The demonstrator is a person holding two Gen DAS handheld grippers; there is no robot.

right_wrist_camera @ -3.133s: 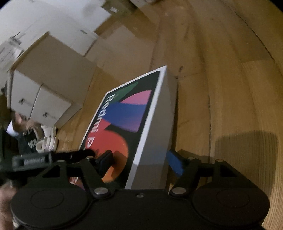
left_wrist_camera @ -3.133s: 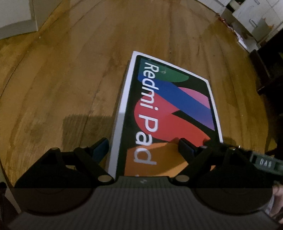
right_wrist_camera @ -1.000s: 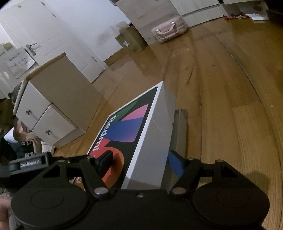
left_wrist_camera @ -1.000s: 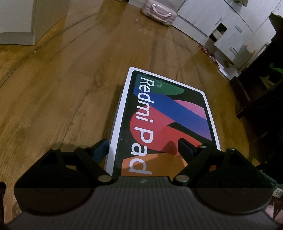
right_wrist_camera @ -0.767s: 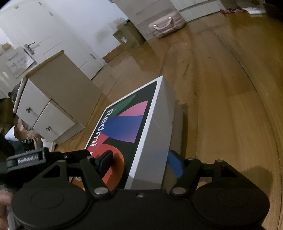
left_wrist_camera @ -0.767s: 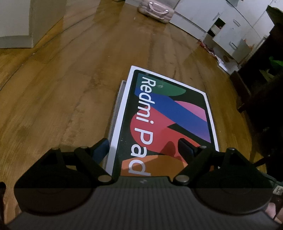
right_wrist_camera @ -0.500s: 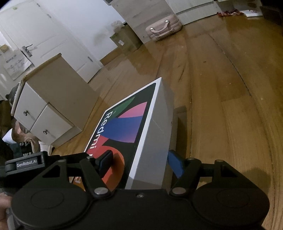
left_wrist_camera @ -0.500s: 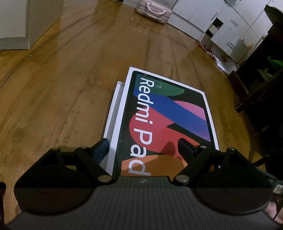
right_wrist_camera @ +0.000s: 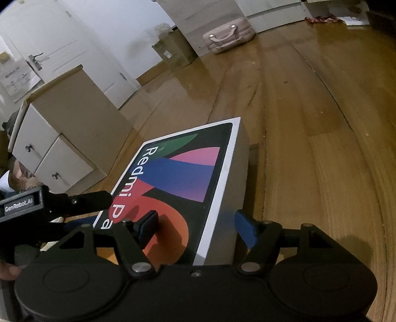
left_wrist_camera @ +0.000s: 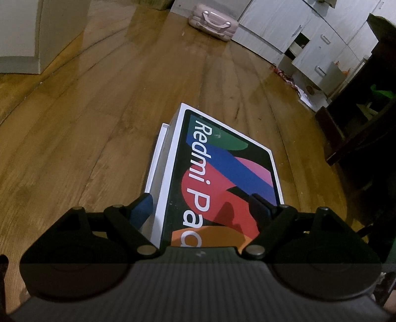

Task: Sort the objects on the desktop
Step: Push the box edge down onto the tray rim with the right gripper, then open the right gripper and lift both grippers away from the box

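Observation:
A Redmi Pad box lid [left_wrist_camera: 222, 171] with a colourful print is held up above the wooden floor by both grippers. My left gripper [left_wrist_camera: 200, 210] is shut on its near left corner, one finger on top and one on the white side. My right gripper [right_wrist_camera: 198, 228] is shut on its near right corner [right_wrist_camera: 188, 178]. The white box base [left_wrist_camera: 160, 158] hangs out below the lid on the left side, and its edge [right_wrist_camera: 252, 158] shows under the lid in the right wrist view. The left gripper's body [right_wrist_camera: 37, 203] shows at the left of that view.
A white two-drawer cabinet [right_wrist_camera: 57, 138] stands to the left. A pink suitcase [left_wrist_camera: 212, 18] and a cardboard box [right_wrist_camera: 173, 52] sit at the far wall. White cupboards [left_wrist_camera: 309, 37] and a dark piece of furniture [left_wrist_camera: 366, 119] stand at the right.
Both grippers have lifted the lid higher off the floor. The white base has slid further out from under the lid on its left side.

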